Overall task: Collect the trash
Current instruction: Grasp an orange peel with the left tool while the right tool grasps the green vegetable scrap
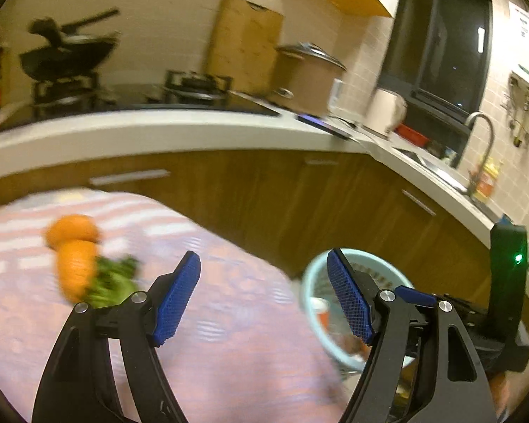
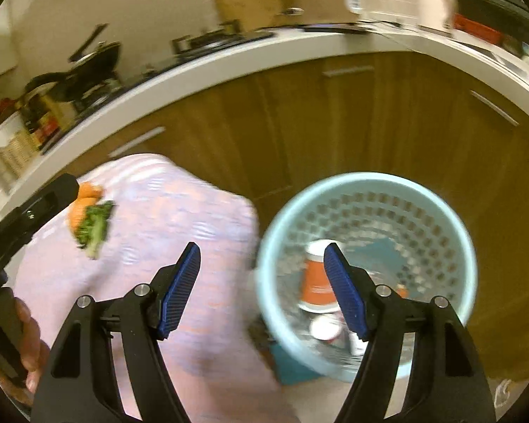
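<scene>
Both claws stand apart with nothing between their blue pads: the left claw [image 1: 262,298] hangs over the near edge of the pink striped cloth [image 1: 229,317] on the worktop, and the right claw [image 2: 261,290] straddles the gap between that cloth and the pale blue basket [image 2: 366,183].

What is left to collect looks to be the small heap at the middle left of the left view: two orange pieces [image 1: 74,246], perhaps fruit or peel, touching a clump of green leafy scraps [image 1: 113,282]. Blur keeps me from telling whether the orange pieces are whole or hollow. If peel, they should be light and springy, best pinched across the narrow middle; if whole, rounder and inclined to roll, so the pads want to close on the widest part. The greens are limp and loose, likely to shed bits, and are better gathered low at the thick stem end.

Only the right view looks down into the basket, lower right of its frame, where an orange paper cup [image 2: 317,282] and other pale rubbish lie on the bottom; it also shows a hand [image 2: 31,338] at the lower left edge. Only the left view shows the sink tap [image 1: 483,134] and dark window at the upper right.
</scene>
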`<action>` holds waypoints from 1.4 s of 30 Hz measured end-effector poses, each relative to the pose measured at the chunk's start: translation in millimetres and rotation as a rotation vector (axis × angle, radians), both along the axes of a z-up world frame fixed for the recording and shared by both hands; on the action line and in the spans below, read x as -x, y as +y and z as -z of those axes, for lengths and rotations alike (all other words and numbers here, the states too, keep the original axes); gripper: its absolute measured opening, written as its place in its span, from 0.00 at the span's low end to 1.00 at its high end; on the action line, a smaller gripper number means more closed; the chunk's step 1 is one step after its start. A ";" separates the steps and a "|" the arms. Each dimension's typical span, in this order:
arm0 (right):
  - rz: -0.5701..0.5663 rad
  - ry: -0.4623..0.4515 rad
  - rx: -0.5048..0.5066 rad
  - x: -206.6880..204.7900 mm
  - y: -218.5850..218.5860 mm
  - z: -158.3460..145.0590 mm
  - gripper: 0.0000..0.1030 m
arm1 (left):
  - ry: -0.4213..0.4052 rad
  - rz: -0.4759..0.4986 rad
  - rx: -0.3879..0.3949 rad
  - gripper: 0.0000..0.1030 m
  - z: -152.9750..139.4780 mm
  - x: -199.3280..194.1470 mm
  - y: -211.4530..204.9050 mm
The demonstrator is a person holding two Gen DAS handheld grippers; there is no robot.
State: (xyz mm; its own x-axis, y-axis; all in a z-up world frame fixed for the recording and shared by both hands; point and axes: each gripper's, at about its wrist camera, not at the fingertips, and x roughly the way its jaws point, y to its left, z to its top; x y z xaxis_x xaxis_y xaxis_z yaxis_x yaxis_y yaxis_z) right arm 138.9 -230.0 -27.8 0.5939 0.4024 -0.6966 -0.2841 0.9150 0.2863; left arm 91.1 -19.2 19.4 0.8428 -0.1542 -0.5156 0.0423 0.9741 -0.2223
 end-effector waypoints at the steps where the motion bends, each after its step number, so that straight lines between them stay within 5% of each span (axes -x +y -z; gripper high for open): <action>1: -0.022 -0.002 -0.007 0.1 12.7 -3.3 0.66 | -0.002 -0.021 -0.006 0.70 -2.2 4.0 11.3; 5: -0.101 -0.015 -0.008 4.6 58.1 -11.1 0.66 | 0.007 -0.097 0.002 0.70 -3.3 12.7 55.3; 11: -0.213 -0.041 0.009 9.4 131.9 -15.2 0.51 | 0.053 -0.187 0.059 0.69 6.0 14.0 126.4; 17: -0.289 -0.047 0.033 5.2 190.7 -4.1 0.41 | 0.144 -0.147 0.092 0.67 32.4 -3.7 159.1; 25: -0.317 -0.016 0.089 -6.5 219.0 22.1 0.41 | 0.264 -0.118 0.161 0.63 68.9 -46.7 171.5; 38: -0.312 0.033 0.115 -27.4 243.9 41.2 0.41 | 0.256 -0.135 0.182 0.38 75.4 -39.8 176.3; 42: -0.334 0.020 0.107 -20.4 243.0 37.4 0.21 | 0.245 -0.130 0.199 0.35 69.2 -28.5 179.8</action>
State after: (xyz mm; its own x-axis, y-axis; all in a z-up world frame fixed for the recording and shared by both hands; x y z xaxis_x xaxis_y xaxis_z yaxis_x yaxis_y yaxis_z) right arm 159.2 13.0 -65.2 0.4273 0.4963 -0.7557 -0.5682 0.7976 0.2025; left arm 119.7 160.6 -49.9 0.7171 -0.1718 -0.6754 -0.1574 0.9042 -0.3971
